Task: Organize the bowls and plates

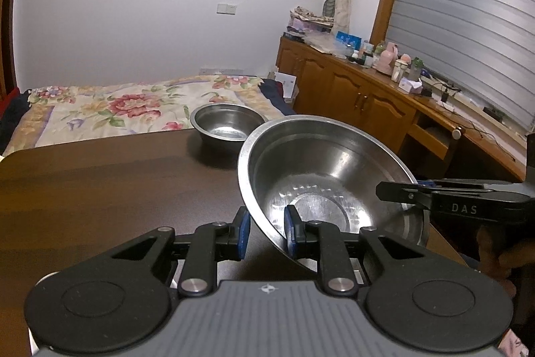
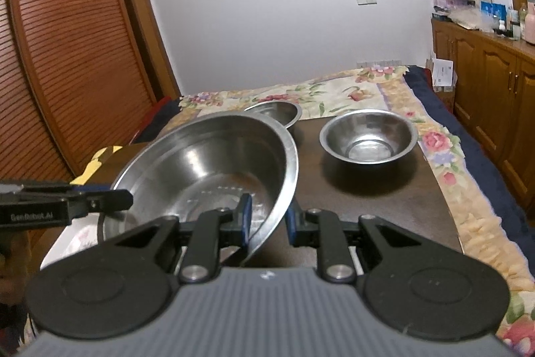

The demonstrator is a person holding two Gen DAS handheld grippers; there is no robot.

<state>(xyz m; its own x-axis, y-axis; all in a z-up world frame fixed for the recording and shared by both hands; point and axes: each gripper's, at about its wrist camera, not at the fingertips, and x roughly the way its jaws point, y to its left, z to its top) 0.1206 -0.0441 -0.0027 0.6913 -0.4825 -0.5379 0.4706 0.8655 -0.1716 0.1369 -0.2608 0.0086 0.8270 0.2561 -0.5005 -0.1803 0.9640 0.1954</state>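
A large steel bowl (image 1: 331, 176) sits tilted over the dark wooden table (image 1: 117, 183), its rim between the fingers of both grippers. My left gripper (image 1: 266, 231) is open, its blue pads a clear gap apart around the near rim. My right gripper (image 2: 269, 219) is also open astride the rim of the same bowl (image 2: 214, 166); it shows in the left wrist view (image 1: 398, 193) at the bowl's right edge. A small steel bowl (image 2: 367, 139) stands on the table at the right. Another steel bowl (image 2: 277, 112) stands at the far edge, also in the left wrist view (image 1: 227, 126).
A bed with a floral quilt (image 1: 110, 109) lies beyond the table. A wooden cabinet (image 1: 361, 92) with bottles and clutter runs along the right wall. A slatted wooden wardrobe (image 2: 60, 56) stands at the left. A white object (image 2: 77, 236) lies at the table's left edge.
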